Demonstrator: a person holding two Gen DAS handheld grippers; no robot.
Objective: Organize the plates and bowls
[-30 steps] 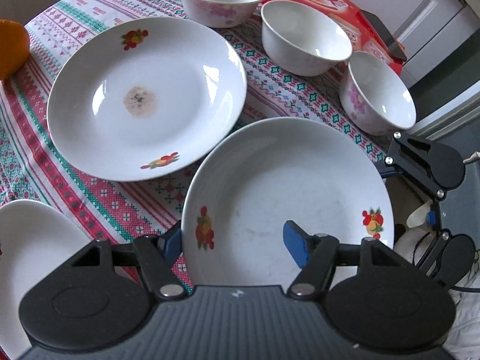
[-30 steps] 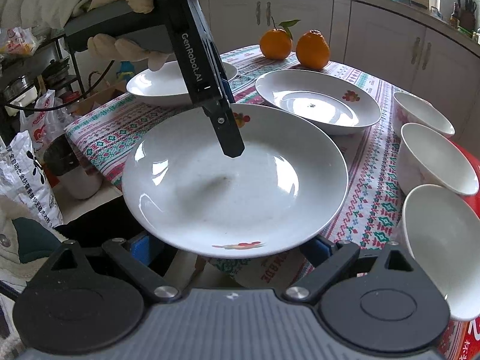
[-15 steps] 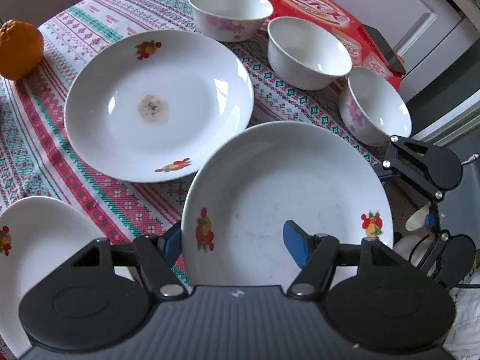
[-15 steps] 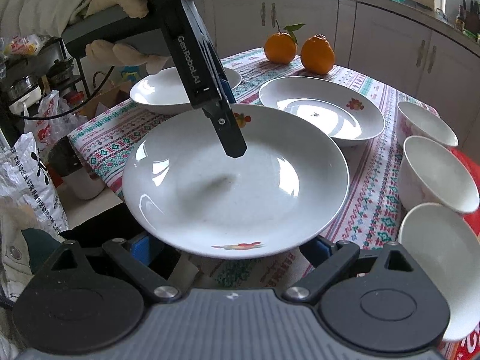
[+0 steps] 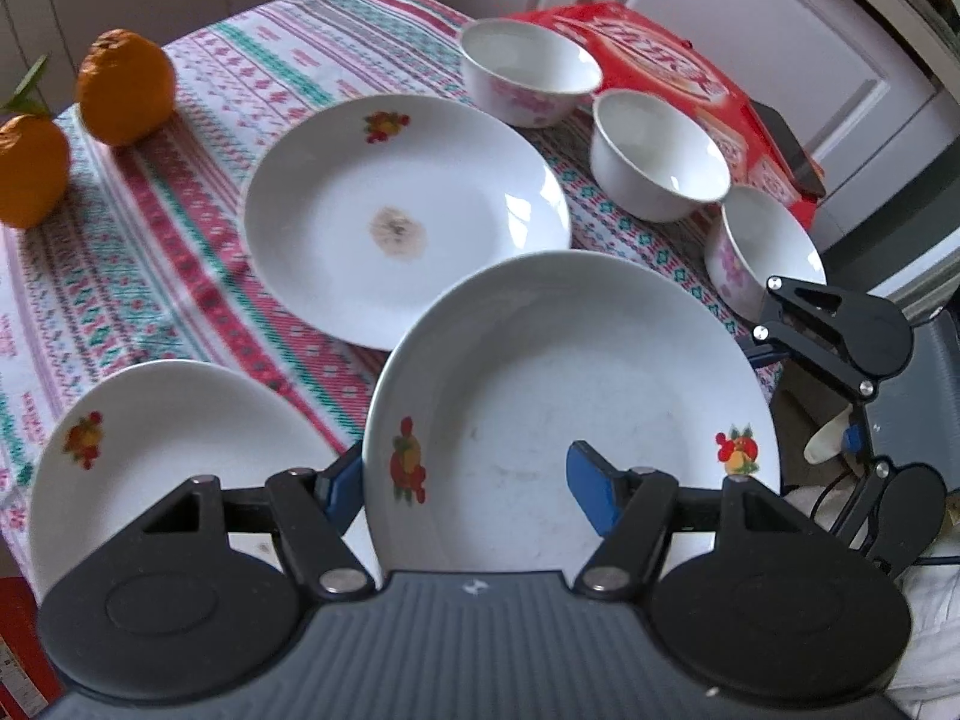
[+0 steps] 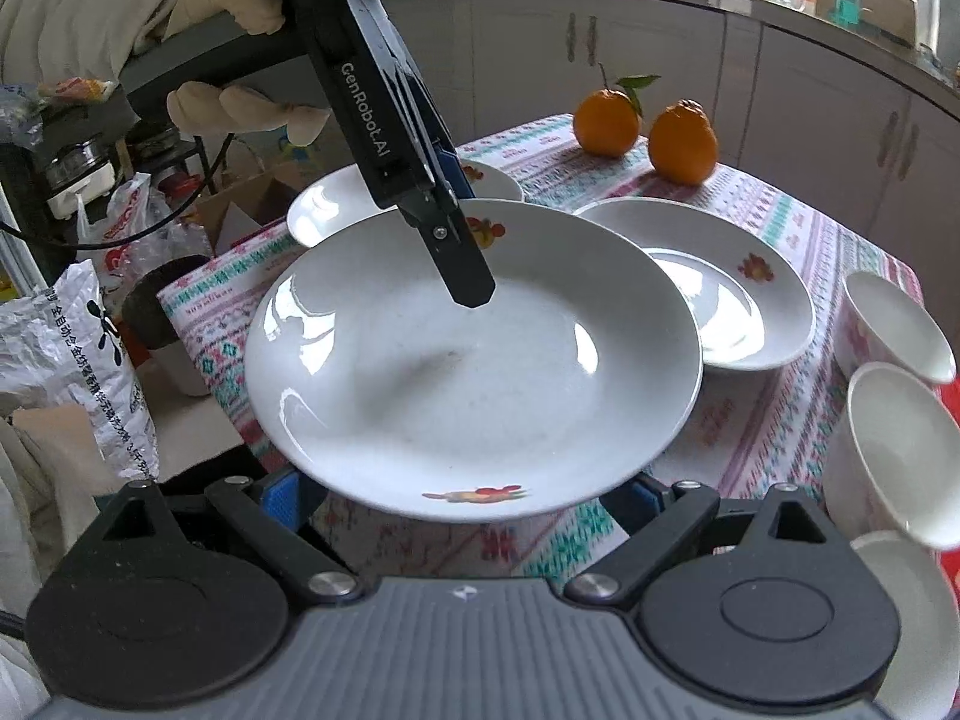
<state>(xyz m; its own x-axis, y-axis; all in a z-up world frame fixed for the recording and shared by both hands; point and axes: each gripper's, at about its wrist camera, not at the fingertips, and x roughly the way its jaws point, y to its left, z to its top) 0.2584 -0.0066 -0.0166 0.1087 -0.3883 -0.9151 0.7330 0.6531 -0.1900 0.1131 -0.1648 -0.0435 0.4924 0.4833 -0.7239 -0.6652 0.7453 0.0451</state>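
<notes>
A white plate with fruit prints (image 5: 570, 372) hangs above the table's near corner. My left gripper (image 5: 468, 486) is shut on its rim, one blue pad inside the dish and one outside. From the right wrist view that plate (image 6: 468, 372) fills the middle, with the left gripper's upper finger (image 6: 468, 282) pressed on its inner wall. My right gripper (image 6: 456, 495) stands wide open with both pads tucked under the plate's near rim. A stained plate (image 5: 402, 216) and a third plate (image 5: 162, 438) lie on the tablecloth. Three white bowls (image 5: 657, 156) line the right side.
Two oranges (image 5: 126, 84) sit at the table's far left corner. A red packet (image 5: 660, 66) with a dark phone (image 5: 786, 144) on it lies behind the bowls. Bags and a cardboard box (image 6: 240, 210) crowd the floor to the left of the table. A gloved hand (image 6: 240, 108) holds the left gripper.
Both grippers have risen together with the plate, which now overlaps the stained plate's near rim in the left wrist view. The oranges have come into that view. Neither gripper's jaws changed.
</notes>
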